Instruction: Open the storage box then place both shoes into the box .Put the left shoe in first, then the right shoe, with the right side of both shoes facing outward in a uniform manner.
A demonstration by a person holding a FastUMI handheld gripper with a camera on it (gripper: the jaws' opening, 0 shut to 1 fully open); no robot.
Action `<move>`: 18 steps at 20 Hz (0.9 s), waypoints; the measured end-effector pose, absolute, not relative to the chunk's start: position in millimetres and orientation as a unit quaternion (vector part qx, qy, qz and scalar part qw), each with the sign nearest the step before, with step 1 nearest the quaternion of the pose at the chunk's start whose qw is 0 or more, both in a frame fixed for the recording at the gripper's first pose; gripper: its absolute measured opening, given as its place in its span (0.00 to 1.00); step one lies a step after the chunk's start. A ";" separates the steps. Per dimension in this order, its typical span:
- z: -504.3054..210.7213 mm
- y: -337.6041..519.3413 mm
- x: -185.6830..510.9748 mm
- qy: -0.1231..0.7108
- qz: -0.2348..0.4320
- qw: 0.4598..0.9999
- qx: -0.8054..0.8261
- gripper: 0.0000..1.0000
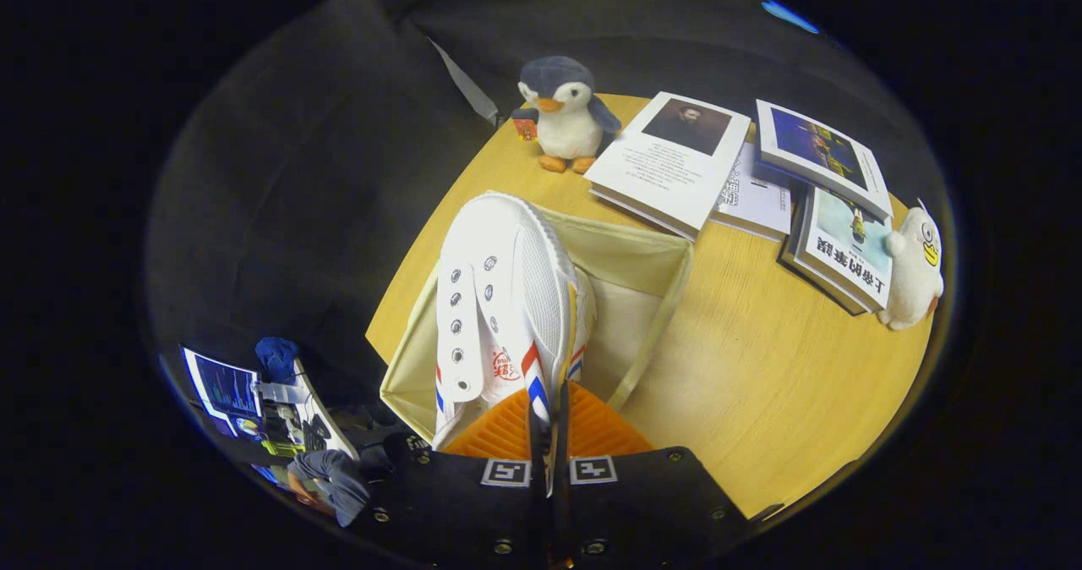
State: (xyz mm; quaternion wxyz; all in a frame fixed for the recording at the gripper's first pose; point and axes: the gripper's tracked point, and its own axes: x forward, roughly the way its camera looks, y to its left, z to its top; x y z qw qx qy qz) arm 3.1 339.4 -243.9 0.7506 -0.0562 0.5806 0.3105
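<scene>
A white canvas shoe [494, 299] with red and blue stripes hangs toe-away just ahead of my gripper [548, 435], which is shut on the thin edge of its upper near the heel. The shoe is tilted on its side, eyelets to the left, over the open beige fabric storage box [655, 299]. A sliver of a second white shoe [585, 308] with the same stripes shows right behind it, inside the box. The held shoe hides most of the box's left half.
The box stands near the left edge of a round wooden table [761, 367]. Beyond it sit a penguin plush [565, 113], several books [672, 160] and a white plush [913, 265]. Below the table edge, a desk with a screen [224, 384] and a person's head [325, 477].
</scene>
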 end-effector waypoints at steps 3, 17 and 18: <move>-249.4 350.6 2.3 0.584 0.311 0.747 -0.068 0.02; -179.2 353.4 43.2 0.449 0.324 0.828 -0.090 0.97; -171.8 349.6 44.5 0.440 0.324 0.834 -0.083 0.97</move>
